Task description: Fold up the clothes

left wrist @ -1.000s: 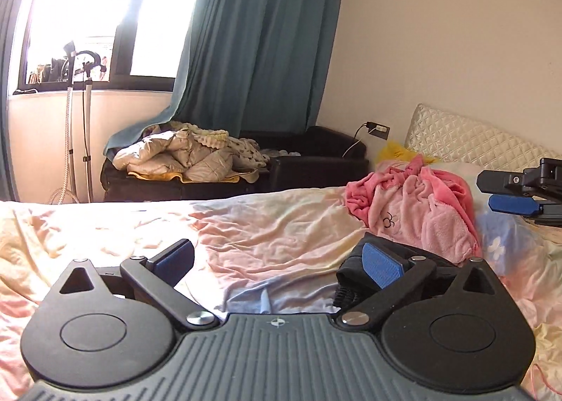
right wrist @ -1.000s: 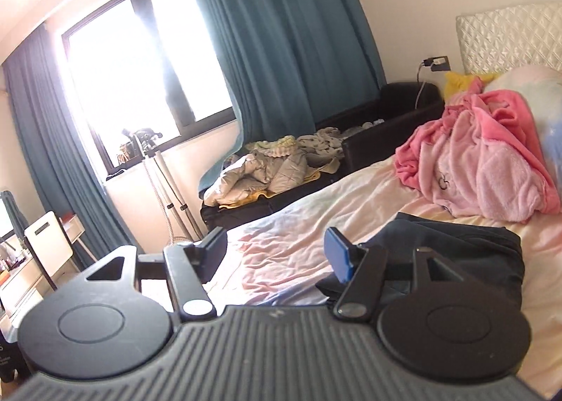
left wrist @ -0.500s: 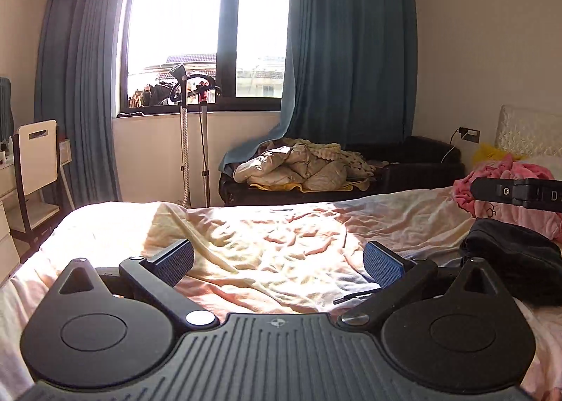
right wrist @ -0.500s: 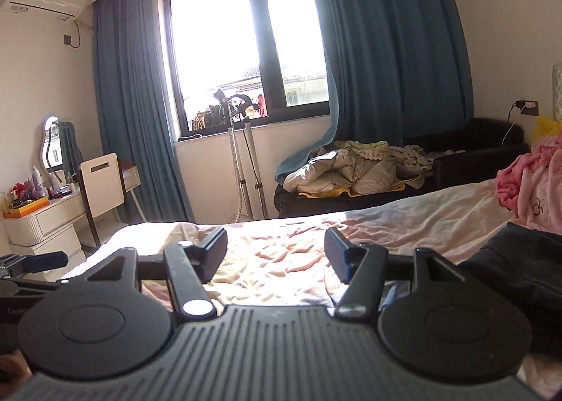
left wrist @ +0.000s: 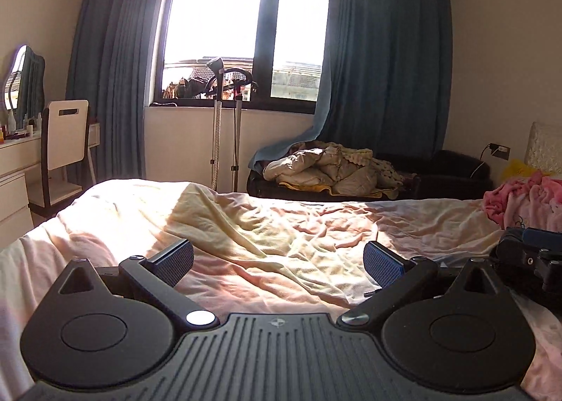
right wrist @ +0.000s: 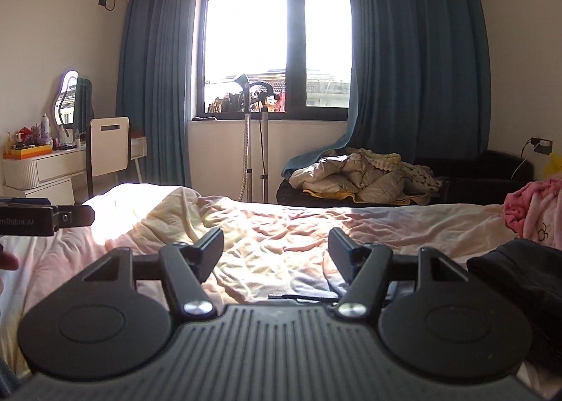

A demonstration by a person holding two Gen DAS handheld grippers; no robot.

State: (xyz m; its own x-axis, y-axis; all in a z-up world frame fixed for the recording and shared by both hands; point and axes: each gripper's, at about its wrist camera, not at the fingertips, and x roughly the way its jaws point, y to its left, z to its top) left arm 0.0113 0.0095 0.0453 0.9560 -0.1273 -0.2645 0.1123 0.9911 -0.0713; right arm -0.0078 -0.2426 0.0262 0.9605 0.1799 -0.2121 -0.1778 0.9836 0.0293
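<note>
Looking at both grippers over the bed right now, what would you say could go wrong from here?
1. Both the left gripper and right gripper are open and empty, aimed at bare rumpled sheet; closing now might pinch bedding, not clothing.
2. The dark garment sits at the right edge, so a grab may catch only a fold.
3. A thin black strap trails below the right gripper and could snag.

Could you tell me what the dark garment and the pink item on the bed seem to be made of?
Dark garment: probably a smooth, matte woven or knit fabric, lying in soft rounded folds. Pink item: looks like plush fleece, with a fuzzy nap and thick, bunched folds.
</note>
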